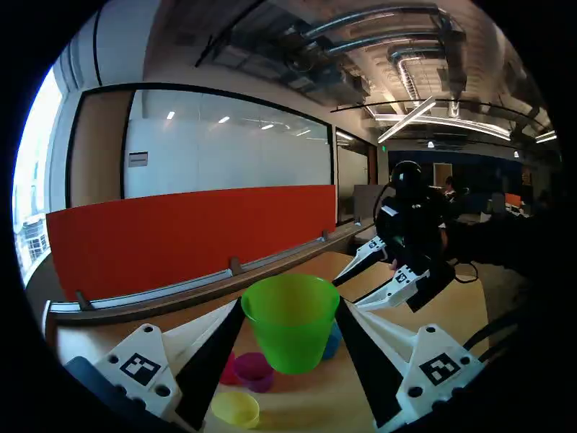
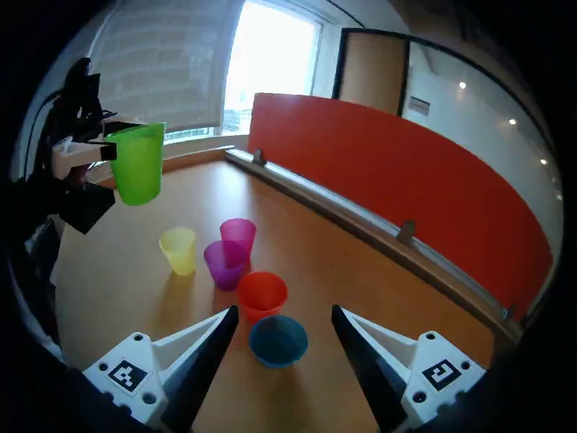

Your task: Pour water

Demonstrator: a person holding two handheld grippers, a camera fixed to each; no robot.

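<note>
Above the bench (image 1: 317, 404) in the left gripper view, my left tool (image 1: 289, 307) gripped the green cup (image 1: 291, 328) by both sides. Over in the right gripper view, my right tool (image 2: 285, 312) stood wide open and empty, a blue cup (image 2: 278, 340) on the bench between its fingertips.

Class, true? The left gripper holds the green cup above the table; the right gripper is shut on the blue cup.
No: the right gripper is open, not touching the blue cup, per the right gripper view. The left gripper does hold the green cup aloft.
</note>
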